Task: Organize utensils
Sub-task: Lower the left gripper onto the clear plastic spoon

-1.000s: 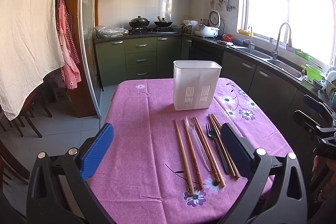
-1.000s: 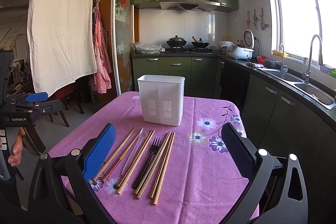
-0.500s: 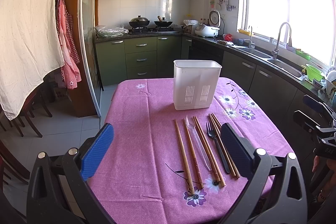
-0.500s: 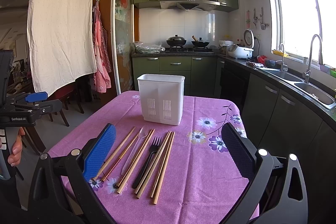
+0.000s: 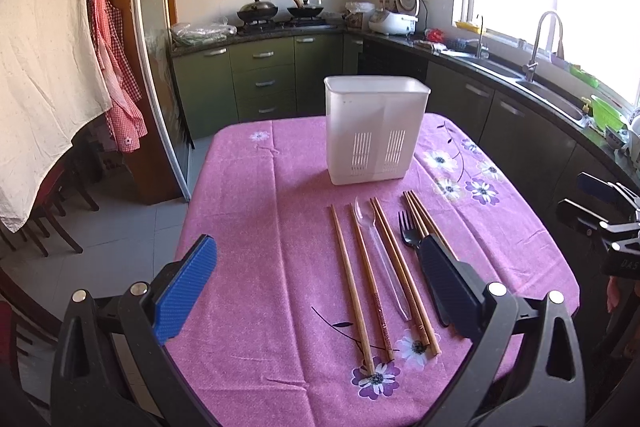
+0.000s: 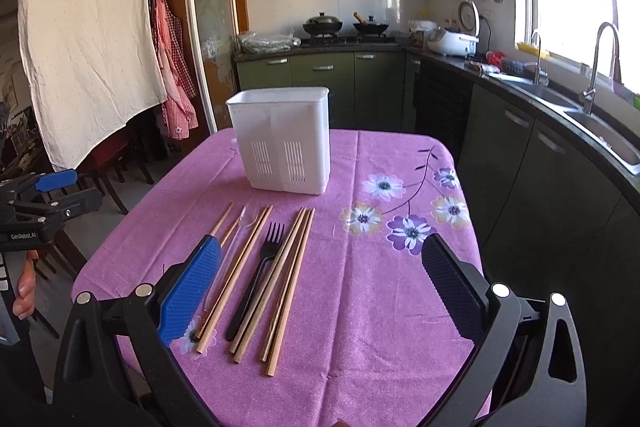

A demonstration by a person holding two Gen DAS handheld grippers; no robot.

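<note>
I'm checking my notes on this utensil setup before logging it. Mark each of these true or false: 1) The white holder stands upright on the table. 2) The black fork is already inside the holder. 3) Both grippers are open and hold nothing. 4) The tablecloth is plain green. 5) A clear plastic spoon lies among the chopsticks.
1) True: the white holder stands upright on the table.
2) False: the black fork lies flat on the cloth among the chopsticks.
3) True: the left gripper and the right gripper are open and hold nothing.
4) False: the tablecloth is pink with flowers.
5) True: the clear spoon lies between chopsticks.
</note>
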